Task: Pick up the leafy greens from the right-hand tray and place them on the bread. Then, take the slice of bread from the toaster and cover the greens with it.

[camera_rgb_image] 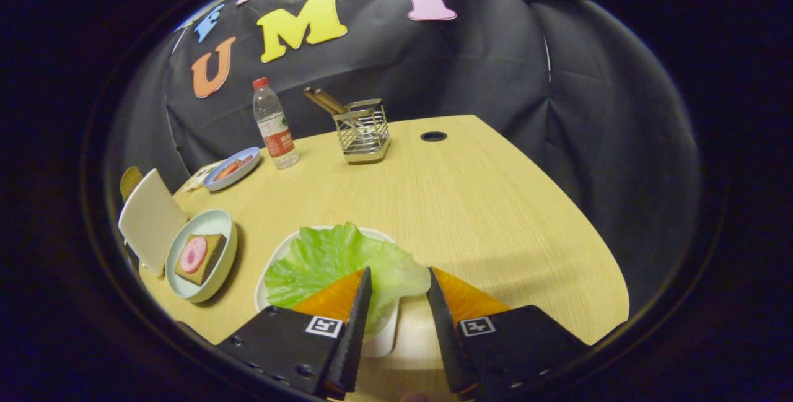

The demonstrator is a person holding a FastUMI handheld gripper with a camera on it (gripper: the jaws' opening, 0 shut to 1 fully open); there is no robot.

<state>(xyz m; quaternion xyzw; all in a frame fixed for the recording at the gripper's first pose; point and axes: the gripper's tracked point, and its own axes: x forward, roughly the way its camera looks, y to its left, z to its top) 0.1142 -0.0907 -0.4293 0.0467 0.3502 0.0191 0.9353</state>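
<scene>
My jaws (398, 279) are spread wide, gripping nothing, and the greens (331, 262) lie right at my tips, the leaf's near edge reaching into the gap between them. Their white tray (387, 343) sits under my left finger. Off beyond my left side, bread (207, 266) with a pink slice waits in a bowl (214, 223). Far ahead on the tabletop (471, 204): bottle (274, 124) and wire holder (362, 131).

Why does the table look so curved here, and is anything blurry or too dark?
Gripper view: the fisheye lens bows the table edge; light is dim and warm; soft shadows lie beside the wire holder; the lettuce is sharp; the open gripper fingers straddle its edge.
</scene>
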